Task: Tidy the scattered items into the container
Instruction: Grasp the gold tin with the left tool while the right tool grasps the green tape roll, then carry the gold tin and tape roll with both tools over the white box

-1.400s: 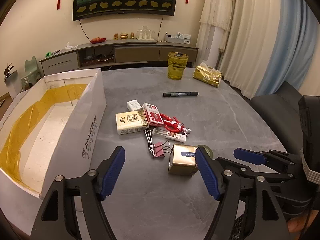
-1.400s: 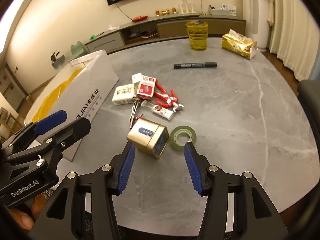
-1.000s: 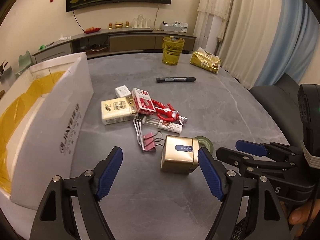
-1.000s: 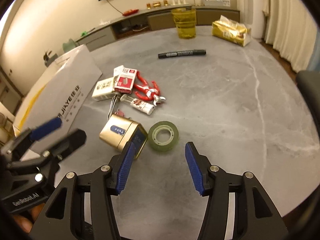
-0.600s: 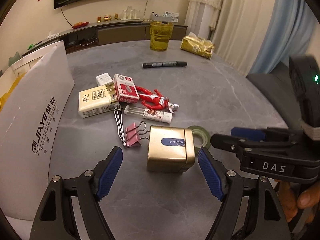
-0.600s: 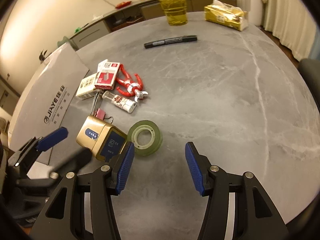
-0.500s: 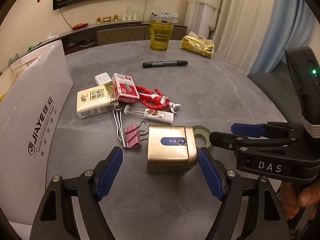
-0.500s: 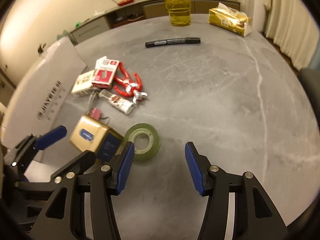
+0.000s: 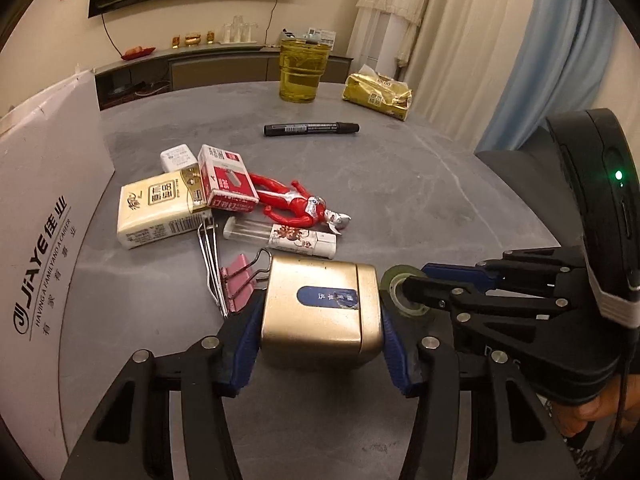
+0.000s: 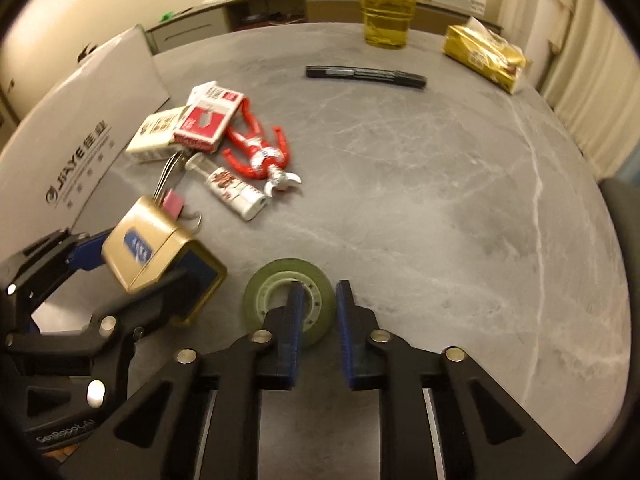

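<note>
Both tools closed: gold tin (image 9: 320,307), tape roll (image 10: 290,292).

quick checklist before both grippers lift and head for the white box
1. Left gripper shut on the gold square tin with the blue label: ok, a blue pad presses each side.
2. Right gripper on the green roll of clear tape: ok, one finger inside the core, one outside the rim.
3. Tape grip firm enough to lift: cannot tell, only a thin wall is pinched.
4. Pink binder clip free of the tin: cannot tell, its wire handle touches or hides behind the tin's corner.
5. White cardboard box reachable on the left: ok, though its opening is out of view.
</note>
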`<action>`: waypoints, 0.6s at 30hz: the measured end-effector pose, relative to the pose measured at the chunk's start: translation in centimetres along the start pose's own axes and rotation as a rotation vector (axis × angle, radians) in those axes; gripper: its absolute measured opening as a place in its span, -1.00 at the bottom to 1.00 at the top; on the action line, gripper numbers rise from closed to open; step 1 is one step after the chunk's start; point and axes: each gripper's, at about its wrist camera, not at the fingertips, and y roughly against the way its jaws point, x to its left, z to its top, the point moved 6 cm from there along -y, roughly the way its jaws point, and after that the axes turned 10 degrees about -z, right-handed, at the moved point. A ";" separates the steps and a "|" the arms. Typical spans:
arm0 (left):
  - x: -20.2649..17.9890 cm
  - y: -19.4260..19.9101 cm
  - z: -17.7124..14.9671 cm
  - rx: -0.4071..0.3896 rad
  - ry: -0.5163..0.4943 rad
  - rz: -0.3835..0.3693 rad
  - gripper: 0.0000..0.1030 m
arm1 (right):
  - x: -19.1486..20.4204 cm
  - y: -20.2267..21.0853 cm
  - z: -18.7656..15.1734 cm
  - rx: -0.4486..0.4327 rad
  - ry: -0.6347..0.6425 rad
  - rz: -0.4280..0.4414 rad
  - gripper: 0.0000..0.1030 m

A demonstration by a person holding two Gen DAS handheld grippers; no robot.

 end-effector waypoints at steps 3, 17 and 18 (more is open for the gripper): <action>0.0 0.6 0.3 -0.018 0.007 -0.017 0.02 | -0.3 0.2 0.1 -0.004 -0.036 0.027 -0.70; 1.1 5.7 2.4 -0.128 0.080 -0.049 0.01 | -0.4 3.0 1.0 -0.066 -0.117 0.104 -0.71; 1.2 6.0 2.6 -0.136 0.083 -0.050 0.01 | -0.4 3.0 1.1 -0.069 -0.120 0.107 -0.71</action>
